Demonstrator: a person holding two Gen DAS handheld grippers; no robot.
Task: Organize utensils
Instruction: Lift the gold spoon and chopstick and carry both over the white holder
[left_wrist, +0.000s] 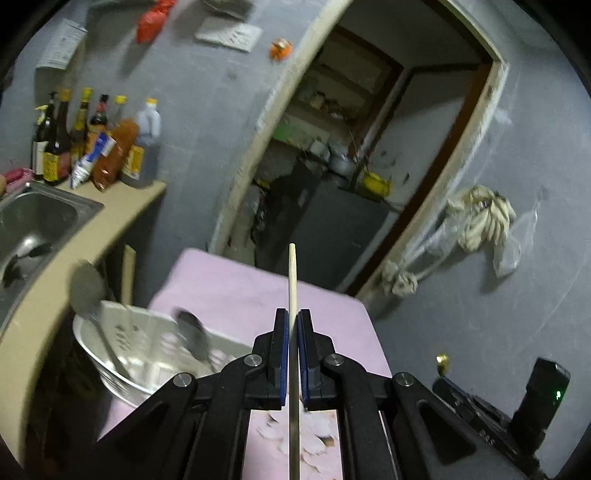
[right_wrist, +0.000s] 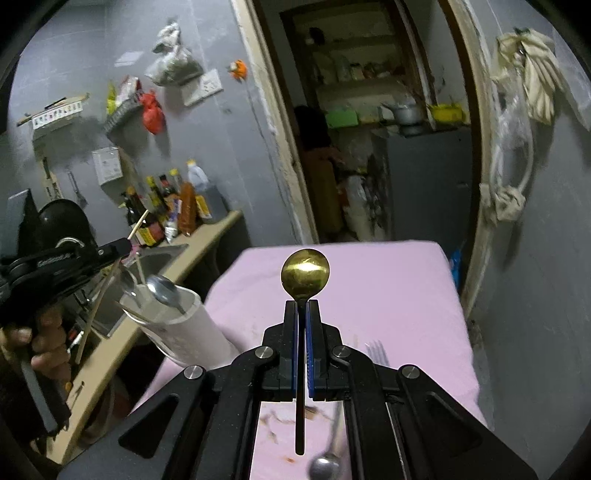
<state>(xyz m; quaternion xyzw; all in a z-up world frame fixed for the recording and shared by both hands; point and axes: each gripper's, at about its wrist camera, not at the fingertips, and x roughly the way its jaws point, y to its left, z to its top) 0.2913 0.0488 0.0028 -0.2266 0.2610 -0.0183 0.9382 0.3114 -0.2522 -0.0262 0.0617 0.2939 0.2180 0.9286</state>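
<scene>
Your left camera looks along its fingers, tipped down, high over the pink table; your right camera does the same — both face the doorway; both see the white holder.

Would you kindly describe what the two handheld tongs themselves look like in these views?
Both the left tongs and right tongs are matte black linkages with round silver pivot pins and blue pads lining the inner faces. From the right wrist view, the left unit's body carries small white lettering, too blurred to read. No sleeve is visible.
</scene>
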